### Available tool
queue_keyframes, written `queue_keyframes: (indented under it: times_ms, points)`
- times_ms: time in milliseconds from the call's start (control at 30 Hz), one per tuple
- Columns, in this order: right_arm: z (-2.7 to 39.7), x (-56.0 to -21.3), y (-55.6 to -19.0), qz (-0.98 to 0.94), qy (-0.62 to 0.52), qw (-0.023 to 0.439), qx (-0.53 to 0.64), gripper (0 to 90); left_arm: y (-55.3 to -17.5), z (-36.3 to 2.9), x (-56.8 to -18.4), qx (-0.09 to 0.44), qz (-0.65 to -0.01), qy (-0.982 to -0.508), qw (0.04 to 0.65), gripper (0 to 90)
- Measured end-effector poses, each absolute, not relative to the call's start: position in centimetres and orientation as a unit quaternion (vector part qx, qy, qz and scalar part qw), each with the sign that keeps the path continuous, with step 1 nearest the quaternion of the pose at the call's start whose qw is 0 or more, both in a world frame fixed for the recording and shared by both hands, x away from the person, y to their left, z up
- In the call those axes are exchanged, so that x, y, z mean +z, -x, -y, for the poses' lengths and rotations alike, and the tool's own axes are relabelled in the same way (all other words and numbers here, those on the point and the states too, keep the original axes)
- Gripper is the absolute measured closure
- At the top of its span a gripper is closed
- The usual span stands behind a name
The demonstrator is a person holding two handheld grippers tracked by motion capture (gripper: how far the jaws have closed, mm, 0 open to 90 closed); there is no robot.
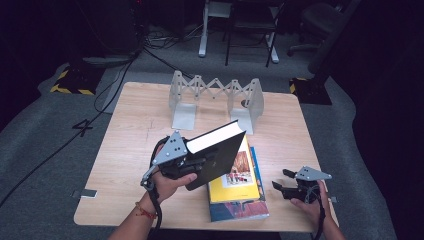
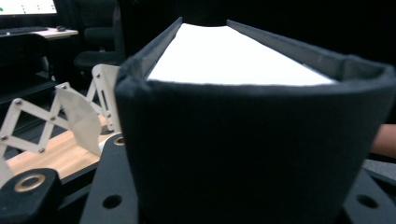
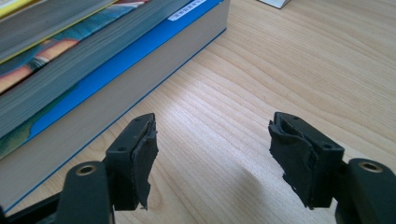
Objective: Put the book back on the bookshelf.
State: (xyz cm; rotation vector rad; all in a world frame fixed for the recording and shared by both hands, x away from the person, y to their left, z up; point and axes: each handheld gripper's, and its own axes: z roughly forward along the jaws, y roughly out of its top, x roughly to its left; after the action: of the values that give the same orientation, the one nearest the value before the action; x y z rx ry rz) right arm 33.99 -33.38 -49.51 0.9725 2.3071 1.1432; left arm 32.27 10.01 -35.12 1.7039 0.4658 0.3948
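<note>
The left tongs [image 1: 192, 161] pinch the black book [image 1: 215, 152] by its spine, holding it tilted in the air just above the stack of books [image 1: 240, 192] lying on the surface [image 1: 130, 135]; held at one edge only, the heavy book could, I judge, pivot or slide out of the pads and drop onto the stack. The right tongs [image 3: 212, 161] rest spread and empty just beside the stack, too far to steady it. Beyond the left tongs stands the white folding book rack [image 1: 215, 97], which a swinging corner could knock over.
</note>
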Motion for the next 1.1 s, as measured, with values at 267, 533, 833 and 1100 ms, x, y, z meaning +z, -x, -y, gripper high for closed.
queue_keyframes:
  times_ms: [267,533,833,1100]
  points:
    - [33.3,-49.9,-34.0,-0.821,-0.345,0.194,0.412,29.8,-32.2,-11.2,-35.2,0.188,-0.217,-0.733,0.616,52.8]
    - [33.0,-50.2,-34.1,-0.823,-0.345,0.192,0.408,27.6,-32.7,-13.1,-35.2,0.207,-0.24,-0.725,0.612,52.8]
    - [32.6,-50.3,-34.3,-0.832,-0.343,0.192,0.391,25.5,-33.0,-14.3,-35.3,0.225,-0.26,-0.716,0.608,52.8]
    - [32.2,-50.4,-34.5,-0.846,-0.335,0.181,0.373,22.9,-33.4,-15.0,-35.4,0.23,-0.27,-0.711,0.608,52.7]
